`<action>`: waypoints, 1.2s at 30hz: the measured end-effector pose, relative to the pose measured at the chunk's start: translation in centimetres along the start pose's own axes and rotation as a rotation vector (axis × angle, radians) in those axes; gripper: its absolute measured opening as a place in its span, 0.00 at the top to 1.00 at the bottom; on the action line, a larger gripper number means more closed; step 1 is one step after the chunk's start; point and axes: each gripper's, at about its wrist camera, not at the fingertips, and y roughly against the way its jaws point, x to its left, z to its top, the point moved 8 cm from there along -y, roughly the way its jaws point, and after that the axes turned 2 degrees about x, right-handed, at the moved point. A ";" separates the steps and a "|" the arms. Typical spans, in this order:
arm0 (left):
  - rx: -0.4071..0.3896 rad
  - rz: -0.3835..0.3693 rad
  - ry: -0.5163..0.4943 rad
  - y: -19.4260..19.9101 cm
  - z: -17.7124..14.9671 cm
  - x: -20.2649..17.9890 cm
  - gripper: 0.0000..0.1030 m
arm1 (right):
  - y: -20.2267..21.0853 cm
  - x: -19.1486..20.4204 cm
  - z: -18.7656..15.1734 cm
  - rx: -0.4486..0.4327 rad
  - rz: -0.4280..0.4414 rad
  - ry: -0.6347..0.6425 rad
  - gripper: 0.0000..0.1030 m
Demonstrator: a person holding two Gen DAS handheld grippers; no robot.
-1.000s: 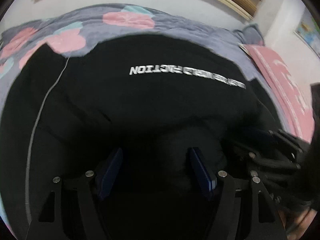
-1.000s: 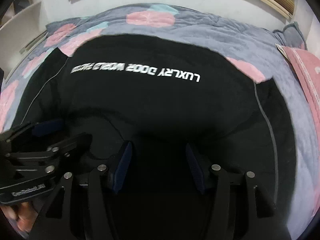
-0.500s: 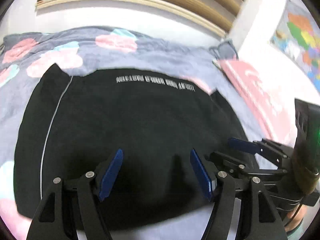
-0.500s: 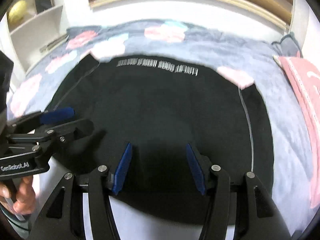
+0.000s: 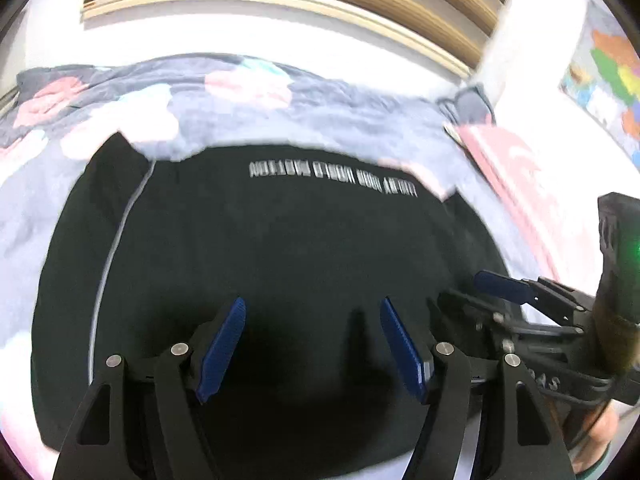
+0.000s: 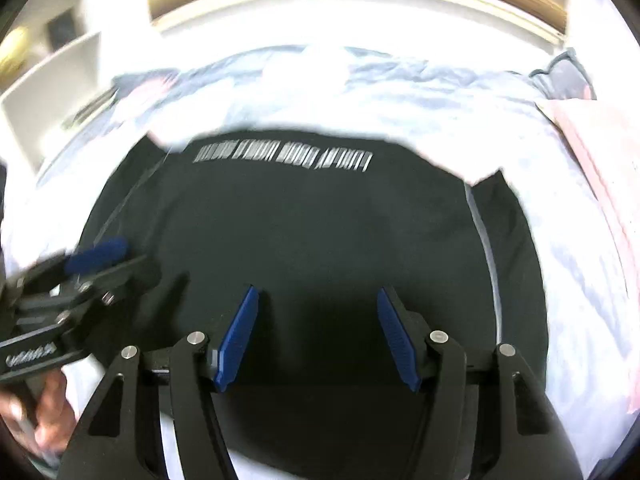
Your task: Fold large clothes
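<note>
One black garment (image 5: 280,264), with a single line of white lettering (image 5: 332,174) and two thin pale stripes (image 6: 486,248) running down its sides, lies spread flat on the floral blanket (image 5: 224,96) covering the bed. We hold two grippers above its near edge: our left gripper (image 5: 312,344) and our right gripper (image 6: 318,336), each with its two blue pads (image 6: 236,340) spread apart and nothing between them. We also see one pink pillow (image 5: 516,168) at the bed's right side.

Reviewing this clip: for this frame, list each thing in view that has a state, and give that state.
Black garment: spread flat on the bed, white lettering facing up at the far edge, not gripped.
Left gripper: open, empty, above the garment's near part.
Right gripper: open, empty, above the garment's near part.
Floral blanket: spread over the bed, under the garment.
</note>
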 end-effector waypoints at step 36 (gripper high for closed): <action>-0.171 0.193 0.128 14.4 -4.3 16.0 0.26 | 7.6 -9.3 -9.4 0.004 -0.048 -0.103 0.09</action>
